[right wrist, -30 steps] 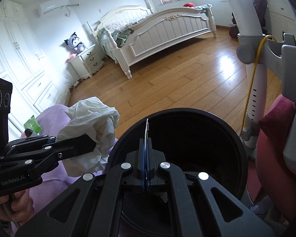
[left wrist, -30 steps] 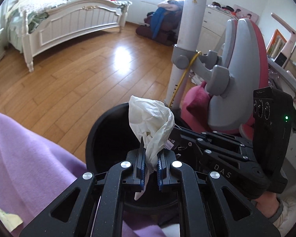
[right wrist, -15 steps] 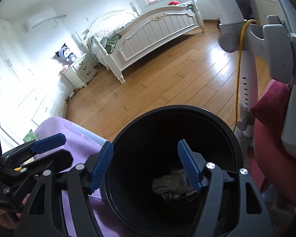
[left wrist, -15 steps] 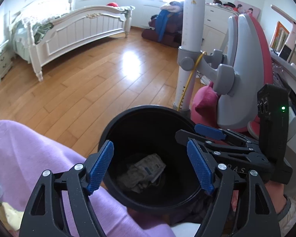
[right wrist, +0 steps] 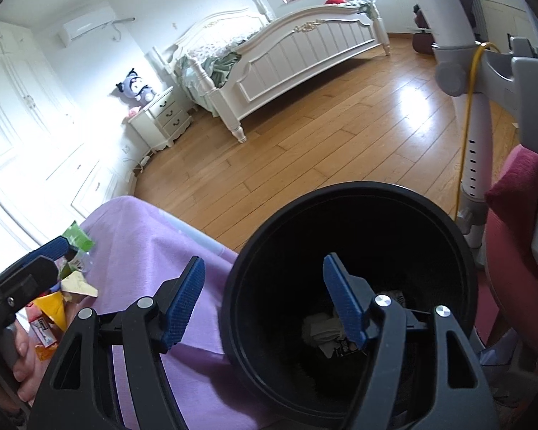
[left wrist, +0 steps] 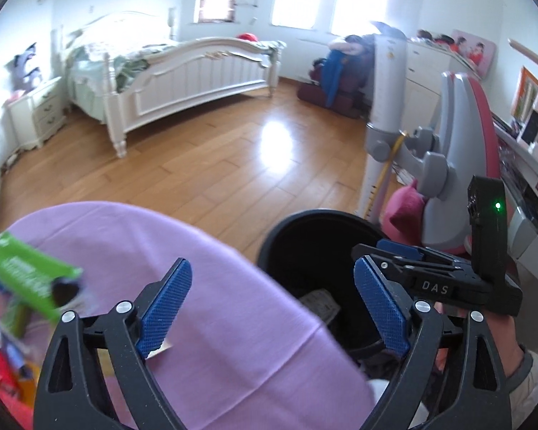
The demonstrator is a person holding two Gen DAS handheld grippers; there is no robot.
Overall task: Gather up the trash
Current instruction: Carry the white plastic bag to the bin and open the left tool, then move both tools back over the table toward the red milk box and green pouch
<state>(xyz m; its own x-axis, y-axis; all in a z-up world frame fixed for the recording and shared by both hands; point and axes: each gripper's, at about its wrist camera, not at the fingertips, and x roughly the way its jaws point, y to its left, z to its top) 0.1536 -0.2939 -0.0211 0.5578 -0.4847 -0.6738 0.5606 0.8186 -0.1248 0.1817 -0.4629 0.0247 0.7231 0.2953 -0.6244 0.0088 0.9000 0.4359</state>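
From the left wrist camera, the left gripper (left wrist: 270, 302) stood released, its two black plastic arms spread wide and its blue cross-hatched rubber pads (left wrist: 163, 302) holding nothing. It hung over a smooth lilac cloth (left wrist: 211, 308) draped in a rounded mound. At the cloth's left edge lay a blurred heap of trash: a flat green printed packet (left wrist: 30, 281) on top, red and orange wrappers (left wrist: 9, 369) below. Just right of the cloth sat a round, matte black plastic bin (left wrist: 287, 236), with crumpled pale paper (left wrist: 321, 302) visible at its bottom. The right gripper (left wrist: 398, 247) reached in from the right, beside the bin's rim. From the right wrist camera, the right gripper (right wrist: 263, 299) was likewise released and empty, one textured blue pad (right wrist: 183, 304) over the lilac cloth (right wrist: 150, 251) and the other over the bin's mouth. The black bin (right wrist: 355, 193) showed a thick rounded rim and a dark interior, with crumpled whitish paper and a printed wrapper (right wrist: 326, 333) lying on its floor. At far left the left gripper (right wrist: 46, 252) hovered close to the pile of glossy green (right wrist: 77, 236), cream and orange wrappers (right wrist: 53, 306) on the cloth. Behind lay polished wooden floorboards (right wrist: 305, 136) and a white panelled bed (right wrist: 297, 46).
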